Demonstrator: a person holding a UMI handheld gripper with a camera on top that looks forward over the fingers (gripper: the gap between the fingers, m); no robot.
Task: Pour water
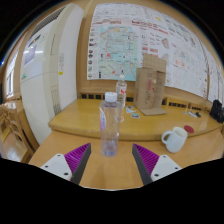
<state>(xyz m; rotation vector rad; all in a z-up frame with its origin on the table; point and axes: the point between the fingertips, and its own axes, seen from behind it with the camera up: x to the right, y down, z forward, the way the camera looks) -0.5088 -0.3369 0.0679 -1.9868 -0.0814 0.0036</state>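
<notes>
Your gripper (110,160) hangs wide open, holding nothing. A clear plastic water bottle (109,125) stands upright just ahead, between the fingers. A white ceramic mug (175,139) sits beyond the right finger.

Wooden tables (85,122), poster-covered wall (140,40)

Clear water bottle (109,126), pale cap, whitish label band. Second clear bottle (122,93) behind. White mug (175,139). Tan wooden table (100,172), light honey tone. Brown cardboard box (150,82). White wall posters (135,40) with red, blue, green print. Gripper (112,160) finger pads (77,157) magenta-purple, ribbed stripe pattern, white finger bodies.
</notes>
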